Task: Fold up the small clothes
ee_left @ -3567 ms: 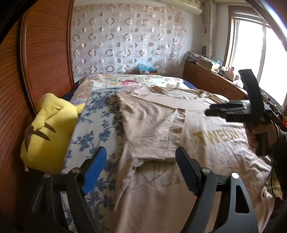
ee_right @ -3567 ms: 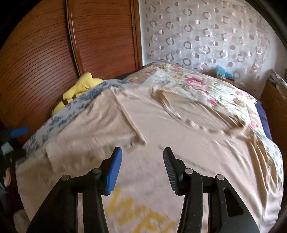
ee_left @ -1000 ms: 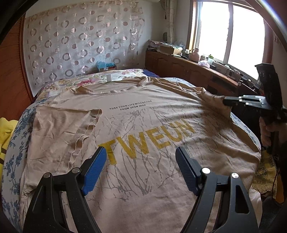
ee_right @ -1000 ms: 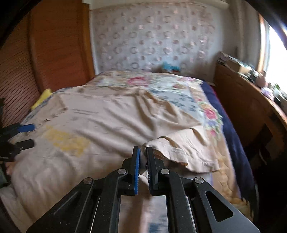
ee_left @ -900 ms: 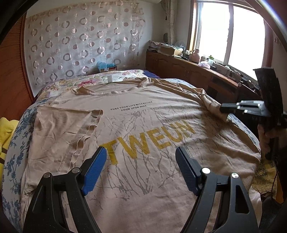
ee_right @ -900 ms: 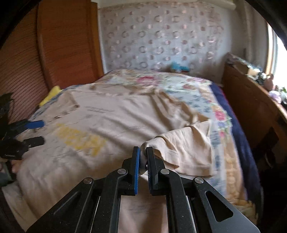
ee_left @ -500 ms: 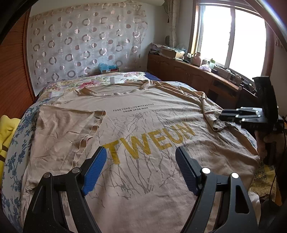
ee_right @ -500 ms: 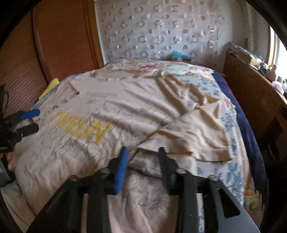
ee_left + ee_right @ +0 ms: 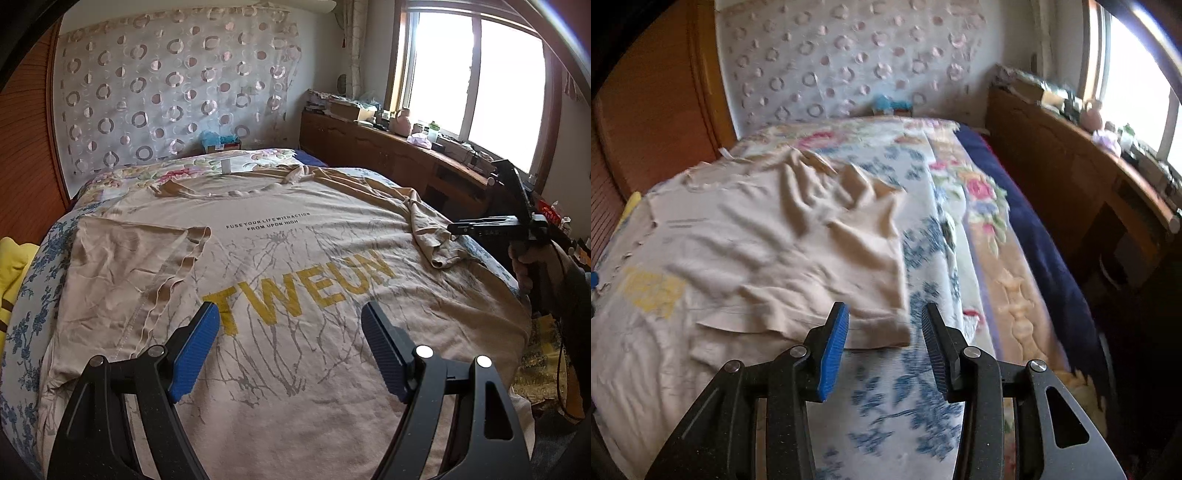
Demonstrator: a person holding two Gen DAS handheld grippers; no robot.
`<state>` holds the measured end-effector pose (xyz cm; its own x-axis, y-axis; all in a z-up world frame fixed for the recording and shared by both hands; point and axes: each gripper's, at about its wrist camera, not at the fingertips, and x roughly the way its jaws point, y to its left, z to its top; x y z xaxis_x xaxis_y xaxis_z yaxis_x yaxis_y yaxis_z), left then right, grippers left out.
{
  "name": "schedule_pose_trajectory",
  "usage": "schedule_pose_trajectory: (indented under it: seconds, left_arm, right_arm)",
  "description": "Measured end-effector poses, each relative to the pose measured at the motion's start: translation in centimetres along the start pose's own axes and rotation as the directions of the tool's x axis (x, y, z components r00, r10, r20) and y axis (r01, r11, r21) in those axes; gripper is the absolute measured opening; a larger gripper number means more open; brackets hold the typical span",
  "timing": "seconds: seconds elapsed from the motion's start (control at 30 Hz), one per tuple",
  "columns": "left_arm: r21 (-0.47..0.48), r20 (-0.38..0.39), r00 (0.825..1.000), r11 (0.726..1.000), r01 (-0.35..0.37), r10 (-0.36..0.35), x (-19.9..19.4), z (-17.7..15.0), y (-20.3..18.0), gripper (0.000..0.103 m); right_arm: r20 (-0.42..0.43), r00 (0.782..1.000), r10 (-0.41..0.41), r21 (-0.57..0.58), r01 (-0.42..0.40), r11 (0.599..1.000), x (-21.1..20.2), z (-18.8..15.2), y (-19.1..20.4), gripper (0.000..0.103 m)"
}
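Beige cotton T-shirt (image 9: 280,266) is lying flat on floral bedspread (image 9: 923,398); left gripper (image 9: 291,350) and right gripper (image 9: 884,345) are hovering over it, jaws apart, empty.

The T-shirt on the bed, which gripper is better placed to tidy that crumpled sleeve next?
The right gripper. It is open directly in front of the crumpled sleeve, whose hem lies between its fingers. The left gripper, also open, hovers over the T-shirt near its yellow lettering, far from that sleeve.

A home bedroom: a bed (image 9: 33,295) in floral sheets, patterned curtain (image 9: 166,96), cluttered wooden sideboard (image 9: 388,155) under a window (image 9: 476,74).
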<state>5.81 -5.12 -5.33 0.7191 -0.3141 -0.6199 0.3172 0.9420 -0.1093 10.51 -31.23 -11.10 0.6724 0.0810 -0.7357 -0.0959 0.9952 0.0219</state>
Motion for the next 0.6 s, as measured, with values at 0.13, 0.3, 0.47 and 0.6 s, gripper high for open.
schedule_pose_trajectory:
  seconds: [0.13, 0.3, 0.47, 0.6]
  left_arm:
    - [-0.004, 0.003, 1.0, 1.0, 0.001, -0.001, -0.1, -0.1, -0.1, 0.08]
    - [-0.006, 0.005, 1.0, 1.0, 0.0, 0.0, -0.1, 0.0, -0.1, 0.08]
    - [-0.021, 0.01, 1.0, 1.0, -0.003, 0.003, -0.4, -0.1, 0.6, 0.08]
    - [-0.026, 0.012, 1.0, 1.0, -0.011, 0.011, -0.6, -0.2, 1.0, 0.08]
  right_arm:
    - [-0.002, 1.0, 0.016, -0.009, -0.016, 1.0, 0.8, 0.7, 0.2, 0.043]
    - [-0.023, 0.997, 0.076, -0.066, -0.077, 0.995, 0.8, 1.2, 0.9, 0.005]
    - [0.027, 0.986, 0.163, -0.152, -0.157, 0.976, -0.8, 3.8, 4.6, 0.005]
    - [0.044, 0.973, 0.228, -0.233, -0.212, 0.949, -1.1, 6.0, 8.7, 0.005]
